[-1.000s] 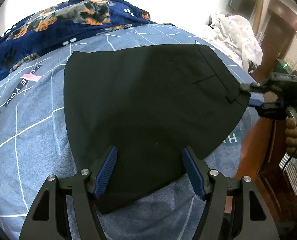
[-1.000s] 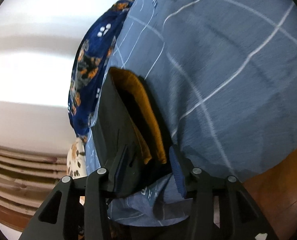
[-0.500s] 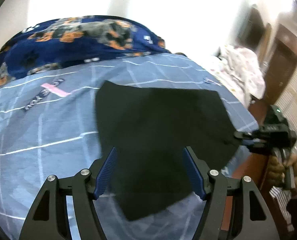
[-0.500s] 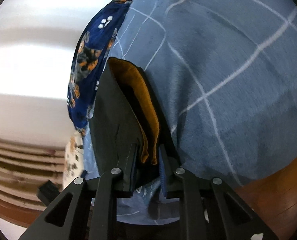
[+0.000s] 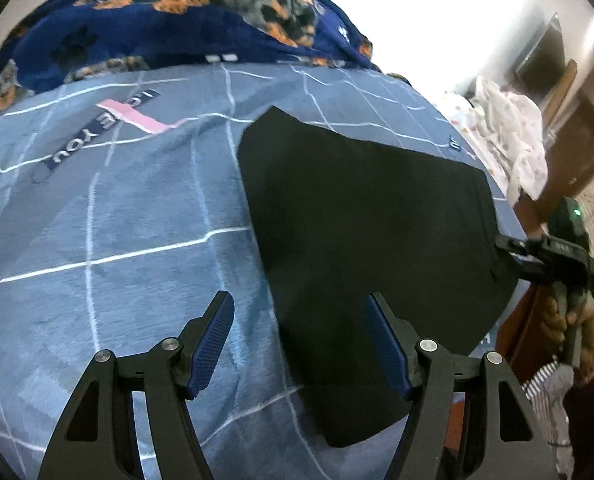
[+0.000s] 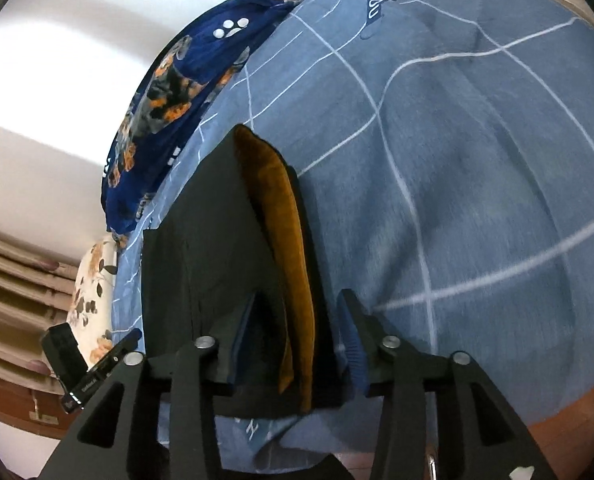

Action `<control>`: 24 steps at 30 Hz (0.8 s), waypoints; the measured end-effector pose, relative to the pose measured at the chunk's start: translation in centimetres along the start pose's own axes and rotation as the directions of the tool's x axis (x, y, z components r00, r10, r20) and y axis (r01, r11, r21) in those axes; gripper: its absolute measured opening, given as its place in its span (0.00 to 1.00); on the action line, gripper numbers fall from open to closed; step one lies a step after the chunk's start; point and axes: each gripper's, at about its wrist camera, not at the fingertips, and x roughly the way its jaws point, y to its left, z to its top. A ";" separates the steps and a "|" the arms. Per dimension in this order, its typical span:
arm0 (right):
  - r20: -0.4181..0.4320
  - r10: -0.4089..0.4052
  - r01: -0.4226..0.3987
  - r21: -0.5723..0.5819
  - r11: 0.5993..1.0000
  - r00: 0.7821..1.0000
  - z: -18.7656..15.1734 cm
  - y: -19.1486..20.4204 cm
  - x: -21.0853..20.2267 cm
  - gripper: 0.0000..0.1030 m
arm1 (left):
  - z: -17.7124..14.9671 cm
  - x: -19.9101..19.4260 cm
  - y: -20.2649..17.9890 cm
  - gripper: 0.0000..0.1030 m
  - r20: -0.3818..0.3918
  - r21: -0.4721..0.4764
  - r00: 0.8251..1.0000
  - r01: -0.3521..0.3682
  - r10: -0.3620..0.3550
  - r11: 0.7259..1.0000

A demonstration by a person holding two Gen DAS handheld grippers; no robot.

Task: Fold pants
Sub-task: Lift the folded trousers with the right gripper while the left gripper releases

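Black pants [image 5: 361, 240] partly between released left gripper [image 5: 301, 344], waistband between parted right gripper [image 6: 297, 340].

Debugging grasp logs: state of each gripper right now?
Left gripper: open, holding nothing, above the black pants.
Right gripper: open, fingers straddling the pants' edge, not clamped.

Both fisheye views bend strongly toward dark, vignetted corners. The wall [image 5: 437, 20] behind the bed is blown out to white glare in the left view. The black pants [image 5: 369, 216] swallow nearly all detail. The bedsheet [image 6: 477, 180] shows slight motion blur.
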 end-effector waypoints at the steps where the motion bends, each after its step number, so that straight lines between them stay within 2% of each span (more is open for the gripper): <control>1: -0.012 0.013 -0.013 0.014 1.000 1.000 0.4 -0.3 0.4 0.44 | 0.2 0.3 0.1 0.66 -0.013 -0.001 1.000 0.022 -0.022 1.000; 3: -0.042 0.087 -0.085 0.045 0.995 0.995 1.0 -0.6 1.1 0.45 | 0.6 0.9 0.6 0.66 -0.037 -0.020 0.997 0.070 -0.071 0.997; 4: -0.071 0.131 -0.127 0.059 0.990 0.989 1.2 -0.8 1.6 0.45 | 0.8 1.4 1.0 0.66 -0.055 -0.042 0.991 0.120 -0.122 0.992; 5: -0.094 0.145 -0.140 0.061 0.988 0.985 1.3 -0.7 2.1 0.46 | 0.9 1.7 1.2 0.66 -0.065 -0.052 0.987 0.141 -0.144 0.989; 7: -0.118 0.174 -0.167 0.072 0.983 0.978 1.7 -0.8 2.5 0.48 | 1.3 2.5 1.9 0.66 -0.087 -0.088 0.974 0.202 -0.210 0.975; 10: -0.156 0.254 -0.241 0.096 0.966 0.955 2.2 -1.2 2.8 0.51 | 1.8 3.3 2.4 0.66 -0.104 -0.112 0.947 0.292 -0.303 0.950; 14: -0.179 0.269 -0.257 0.088 0.962 0.946 3.0 -1.4 3.4 0.51 | 2.7 4.5 2.3 0.67 -0.142 -0.108 0.914 0.367 -0.380 0.924; 16: -0.183 0.277 -0.265 0.087 0.960 0.943 3.7 -1.2 3.9 0.52 | 3.4 5.4 2.5 0.67 -0.155 -0.122 0.890 0.414 -0.429 0.902; 20: -0.242 0.312 -0.306 0.065 0.950 0.919 4.3 0.1 5.4 0.56 | 4.3 6.5 2.8 0.67 -0.161 -0.174 0.852 0.473 -0.499 0.864; 22: -0.266 0.322 -0.323 0.044 0.945 0.908 4.1 0.9 5.7 0.56 | 4.7 6.6 2.1 0.67 -0.168 -0.139 0.855 0.473 -0.491 0.870; 24: -0.276 0.344 -0.349 0.031 0.936 0.898 3.7 1.5 5.8 0.56 | 4.7 6.5 1.3 0.68 -0.178 -0.076 0.871 0.453 -0.459 0.888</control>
